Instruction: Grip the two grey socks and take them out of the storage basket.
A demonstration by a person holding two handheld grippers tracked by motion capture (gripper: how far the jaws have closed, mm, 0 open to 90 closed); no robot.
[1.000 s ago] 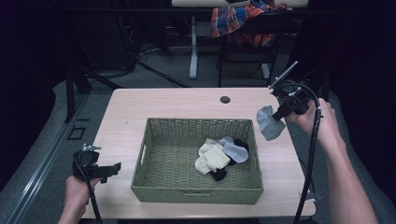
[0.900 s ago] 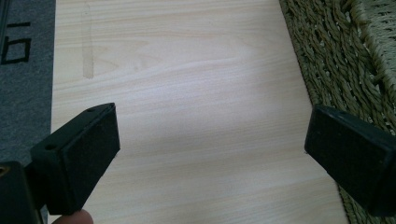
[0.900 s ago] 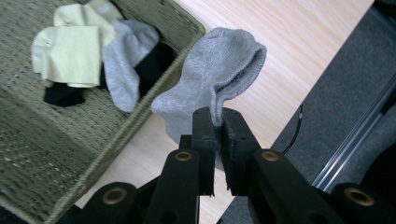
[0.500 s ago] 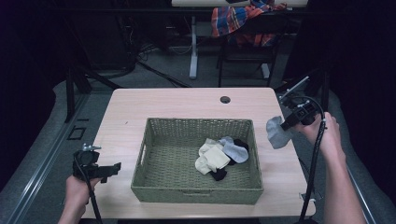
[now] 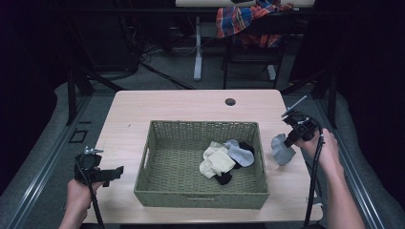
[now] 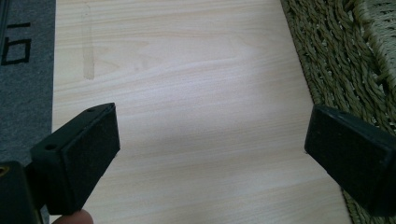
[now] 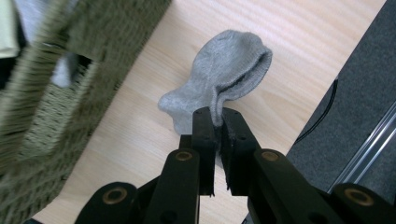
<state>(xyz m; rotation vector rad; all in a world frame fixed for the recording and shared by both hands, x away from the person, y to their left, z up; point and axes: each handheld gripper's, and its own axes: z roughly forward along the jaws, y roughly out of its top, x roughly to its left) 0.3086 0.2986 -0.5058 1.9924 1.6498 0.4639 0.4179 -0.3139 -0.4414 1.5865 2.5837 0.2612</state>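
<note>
A grey sock [image 5: 282, 149] [image 7: 224, 79] hangs from my right gripper [image 5: 291, 139] [image 7: 217, 122], whose jaws are shut on its edge. It dangles low over the table's right strip, just right of the green woven basket [image 5: 200, 195] [image 7: 56, 93]. Inside the basket lie several socks [image 5: 224, 156]: cream, pale blue and black. My left gripper [image 5: 114, 171] [image 6: 210, 140] is held low at the table's front left corner, open, with bare wood between its jaws and the basket's wall [image 6: 336, 56] at their right.
The light wooden table [image 5: 181, 107] has a small dark hole [image 5: 230, 101] near its far edge. A plaid cloth [image 5: 248, 21] is draped over a chair behind the table. Grey floor [image 7: 355, 107] lies past the table's right edge.
My right gripper has come down and slightly toward the near side with the grey sock, which now hangs close to the tabletop. The left gripper has stayed put.
</note>
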